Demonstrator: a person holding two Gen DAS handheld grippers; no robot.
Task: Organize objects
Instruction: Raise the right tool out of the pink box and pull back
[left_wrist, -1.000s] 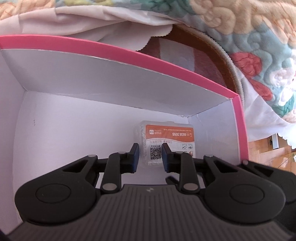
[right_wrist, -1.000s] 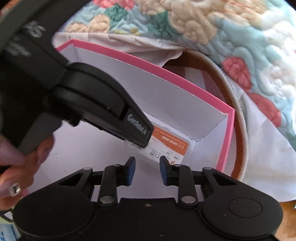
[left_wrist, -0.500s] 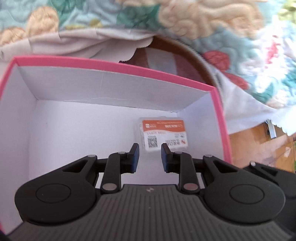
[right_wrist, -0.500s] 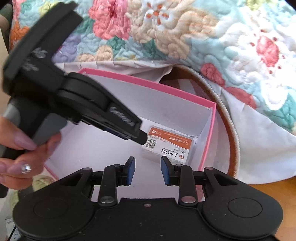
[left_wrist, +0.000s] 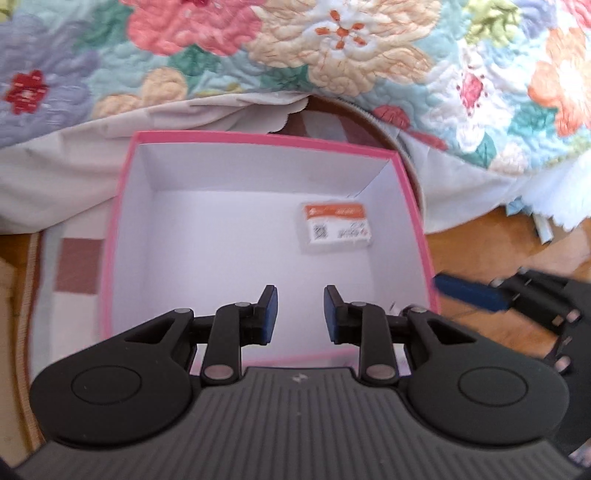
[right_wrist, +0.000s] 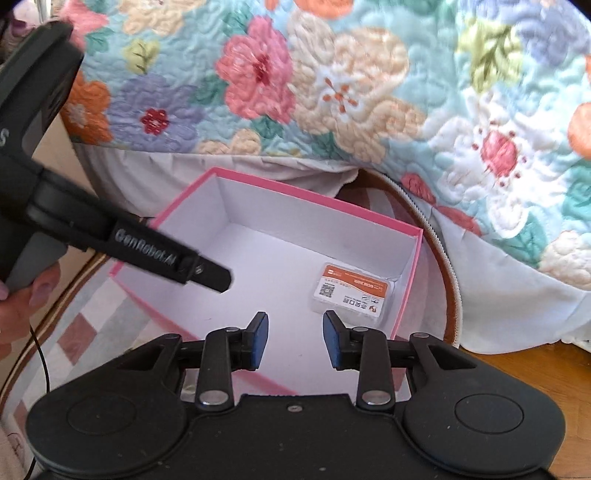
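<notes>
A pink box with a white inside (left_wrist: 122, 206) (right_wrist: 413, 266) stands open on a rug. A small clear plastic case with an orange and white label (left_wrist: 336, 227) (right_wrist: 351, 291) lies flat in its far right corner. My left gripper (left_wrist: 300, 314) is open and empty, raised above the box's near side. My right gripper (right_wrist: 294, 339) is open and empty, over the box's near right part. The left gripper's body (right_wrist: 122, 236) reaches in from the left in the right wrist view.
A floral quilt (left_wrist: 332, 66) (right_wrist: 369, 103) hangs down just behind the box over a pale sheet (left_wrist: 55, 170). The checked rug has a brown rounded edge (right_wrist: 448, 280). Wooden floor (left_wrist: 480, 251) lies to the right.
Both grippers have pulled back and up out of the box, so the whole box now shows. The labelled case stays in its corner. Both grippers stay open.
</notes>
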